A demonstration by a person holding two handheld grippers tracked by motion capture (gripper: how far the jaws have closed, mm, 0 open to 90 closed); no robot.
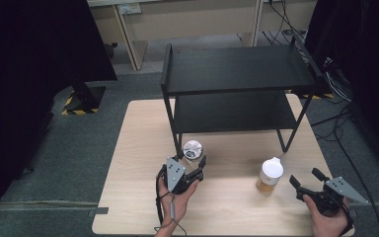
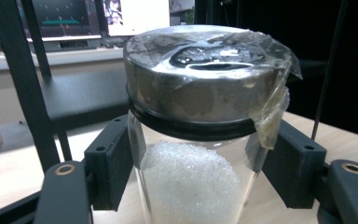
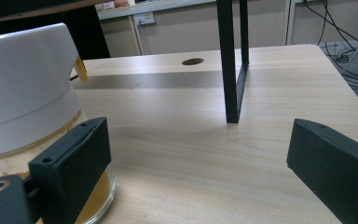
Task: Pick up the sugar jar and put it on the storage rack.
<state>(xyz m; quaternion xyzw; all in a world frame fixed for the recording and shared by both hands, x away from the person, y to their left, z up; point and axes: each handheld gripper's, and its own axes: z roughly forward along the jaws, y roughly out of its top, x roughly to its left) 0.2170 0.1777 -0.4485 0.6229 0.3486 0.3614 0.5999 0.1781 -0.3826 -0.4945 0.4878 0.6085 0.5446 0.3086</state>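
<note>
Though small above, white crystals (image 2: 189, 186) close-up.

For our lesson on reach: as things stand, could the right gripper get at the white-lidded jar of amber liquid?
Probably yes. The right gripper is open, and the white-lidded jar stands just beside it on the table, at one jaw in the right gripper view, with bare wood between them.

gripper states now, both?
Left gripper: jaws around the metal-lidded jar, grip cannot be told.
Right gripper: open, holding nothing, beside the white-lidded jar.
</note>
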